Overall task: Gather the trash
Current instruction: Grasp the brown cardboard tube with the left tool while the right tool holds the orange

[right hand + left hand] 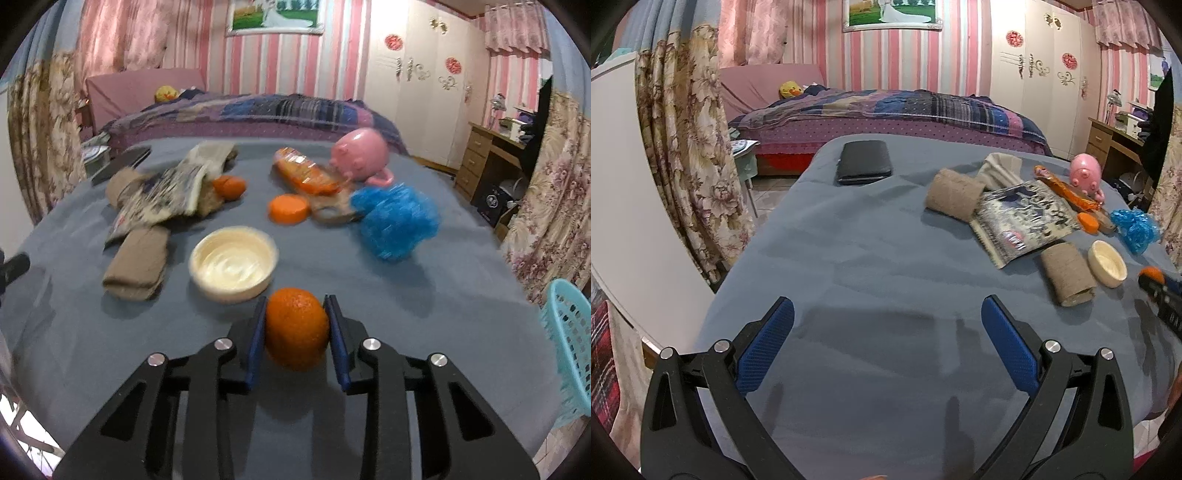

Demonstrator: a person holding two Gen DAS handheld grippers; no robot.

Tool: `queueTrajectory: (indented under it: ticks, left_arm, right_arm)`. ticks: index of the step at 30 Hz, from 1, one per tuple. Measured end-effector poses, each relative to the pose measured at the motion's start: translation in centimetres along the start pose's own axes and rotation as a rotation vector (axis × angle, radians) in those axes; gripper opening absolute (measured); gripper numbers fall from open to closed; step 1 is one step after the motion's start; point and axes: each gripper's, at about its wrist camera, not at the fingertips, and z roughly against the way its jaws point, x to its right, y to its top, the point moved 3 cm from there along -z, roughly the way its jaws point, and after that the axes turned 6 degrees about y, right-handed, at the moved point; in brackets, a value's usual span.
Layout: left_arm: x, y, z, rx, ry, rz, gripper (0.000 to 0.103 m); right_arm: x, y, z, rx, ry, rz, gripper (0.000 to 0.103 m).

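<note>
The right hand-held gripper [296, 325] clamps an orange [296, 328] just above the blue-covered counter [424, 302]; the left hand-held gripper [887, 314] hovers level, jaws spread wide.

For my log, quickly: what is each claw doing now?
Left claw: open, holding nothing.
Right claw: closed on an orange fruit.
</note>
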Motion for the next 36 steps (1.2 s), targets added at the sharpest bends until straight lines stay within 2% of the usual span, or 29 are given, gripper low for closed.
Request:
queueTrajectory:
  ticks: [6,10,15,23,29,31,33,34,35,36]
  left_arm:
    - [4.0,0.8,-0.1,-0.005,-0.060,-0.020,0.098]
    - [7.3,1.0,-1.0,-0.044,-0.125,-0.025,0.098]
    - [10.8,1.2,-2.7,-0.108,-0.172,-0.014,0.098]
    - [14.5,1.2,-5.1,-0.227,-0.153,-0.038,0.098]
    - [15.0,1.2,-5.1,-0.238,-0.119,-0.066,0.098]
    - [15.4,1.2,-4.9,-0.234,-0.144,-0.074,0.092]
    - [15.6,1.1,-4.6,-0.228,-0.146,-0.088,0.076]
    - [15.8,1.0,-4.5,-0.226,-0.148,-0.093,0.074]
    - [15.9,1.0,-4.3,-0.223,-0.154,-0.090,0.067]
    - [16.0,1.0,-4.1,-0.221,-0.165,-0.086,0.055]
  right_arm:
    - [3.3,1.6,-0.4,0.034,-0.068,0.005,0.032]
    - [4.8,0.8,-0.6,0.025,-0.064,-0.047,0.032]
    - [5.9,0.9,-0.1,0.046,-0.081,-0.044,0.032]
    - [7.4,0.9,0.2,0.060,-0.067,-0.118,0.032]
    - [7.5,0.8,0.3,0.072,-0.067,-0.130,0.032]
    - [7.7,0.8,0.4,0.074,-0.067,-0.138,0.032]
    - [7.9,0.8,0.4,0.074,-0.070,-0.141,0.032]
    - [8.0,0.7,0.5,0.074,-0.072,-0.142,0.032]
    - [8.2,0.7,0.5,0.074,-0.072,-0.145,0.032]
    - [8.3,0.6,0.5,0.074,-0.071,-0.151,0.032]
